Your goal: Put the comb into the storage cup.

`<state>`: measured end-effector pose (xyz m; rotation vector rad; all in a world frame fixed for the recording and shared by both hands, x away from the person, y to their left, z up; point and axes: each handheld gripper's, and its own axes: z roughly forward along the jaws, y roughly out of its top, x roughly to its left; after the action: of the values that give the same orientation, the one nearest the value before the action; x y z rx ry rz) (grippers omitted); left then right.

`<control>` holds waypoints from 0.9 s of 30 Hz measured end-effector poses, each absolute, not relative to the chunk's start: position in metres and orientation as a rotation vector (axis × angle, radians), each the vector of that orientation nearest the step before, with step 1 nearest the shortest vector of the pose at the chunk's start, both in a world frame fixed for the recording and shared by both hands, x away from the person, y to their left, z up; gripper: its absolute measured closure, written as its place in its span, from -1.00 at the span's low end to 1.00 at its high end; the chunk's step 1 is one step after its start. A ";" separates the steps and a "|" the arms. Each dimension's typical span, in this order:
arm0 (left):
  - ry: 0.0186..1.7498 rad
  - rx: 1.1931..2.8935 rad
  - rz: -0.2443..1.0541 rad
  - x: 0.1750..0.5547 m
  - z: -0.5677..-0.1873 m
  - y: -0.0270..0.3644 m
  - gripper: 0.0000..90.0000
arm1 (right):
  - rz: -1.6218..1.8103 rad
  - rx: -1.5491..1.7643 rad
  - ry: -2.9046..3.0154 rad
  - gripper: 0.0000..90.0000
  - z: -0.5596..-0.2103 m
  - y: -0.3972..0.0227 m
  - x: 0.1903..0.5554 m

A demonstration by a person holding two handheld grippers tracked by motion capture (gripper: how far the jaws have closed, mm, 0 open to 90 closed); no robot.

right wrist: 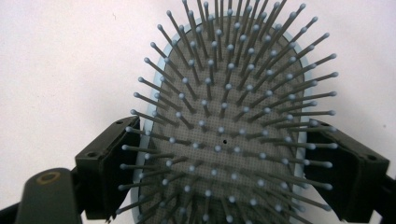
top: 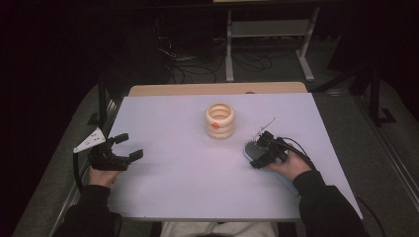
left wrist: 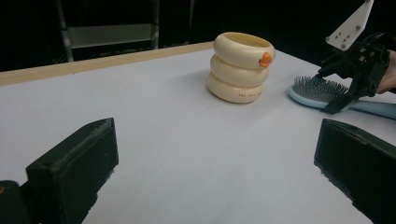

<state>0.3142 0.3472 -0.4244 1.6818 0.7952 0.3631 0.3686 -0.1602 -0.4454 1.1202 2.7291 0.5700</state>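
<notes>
Lying on matte white table (top: 173, 187), wooden strip at far edge, dark room behind: pale-blue oval hairbrush (top: 249, 148), grey ball-tipped bristles up, near right edge. Right gripper (top: 257, 150) straddling brush head, jaws beside its rims; contact unclear. Cream 3-ring holder (top: 220, 121) standing centre. Left gripper (top: 129, 146) gaping, holding nothing.

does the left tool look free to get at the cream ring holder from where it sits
Probably yes: the left tool stands open, holding nothing, and bare table lies between it and the cream ring holder. The hairbrush lies off to the side.
</notes>
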 end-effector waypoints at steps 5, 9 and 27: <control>0.795 1.682 0.361 0.314 -0.425 0.347 -1.00 | 0.568 1.128 2.734 -0.65 -0.445 -0.161 0.369; 0.797 1.679 0.361 0.314 -0.425 0.347 -1.00 | 0.563 1.136 2.736 -0.64 -0.444 -0.161 0.369; 0.796 1.675 0.357 0.315 -0.425 0.348 -1.00 | 0.568 1.170 2.738 -0.61 -0.441 -0.162 0.370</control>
<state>0.3145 0.3477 -0.4246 1.6749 0.7963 0.3566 0.3698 -0.1620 -0.4414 1.1699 2.7383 0.5678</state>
